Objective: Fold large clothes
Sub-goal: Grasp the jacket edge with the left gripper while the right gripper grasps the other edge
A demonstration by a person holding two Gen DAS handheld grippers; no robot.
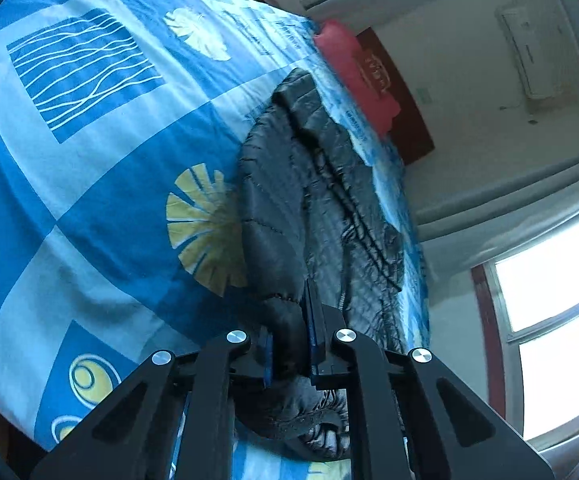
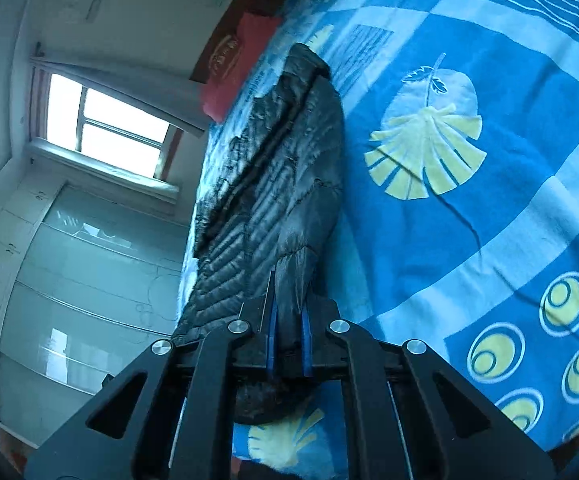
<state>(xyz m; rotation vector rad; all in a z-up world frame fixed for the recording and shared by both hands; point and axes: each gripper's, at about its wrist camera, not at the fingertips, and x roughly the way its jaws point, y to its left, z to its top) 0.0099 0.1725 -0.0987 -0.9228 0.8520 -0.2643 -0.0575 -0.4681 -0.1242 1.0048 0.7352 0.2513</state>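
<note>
While clamped between each hand-held gripper (image 1: 291, 344) (image 2: 288, 332), dark quilted jacket (image 1: 313, 200) (image 2: 273, 184) stretching ahead, blue bedspread (image 1: 89, 160) beneath

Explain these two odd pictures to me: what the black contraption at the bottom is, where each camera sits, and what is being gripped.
No robot here: a person carries a handheld gripper in each hand, with a fisheye camera on each looking along its fingers. One picture is from the left gripper, the other from the right gripper. A dark quilted jacket lies on a bed with a blue patterned bedspread; a red pillow sits at the far end. Both grippers are shut on the jacket's near edge.
</note>
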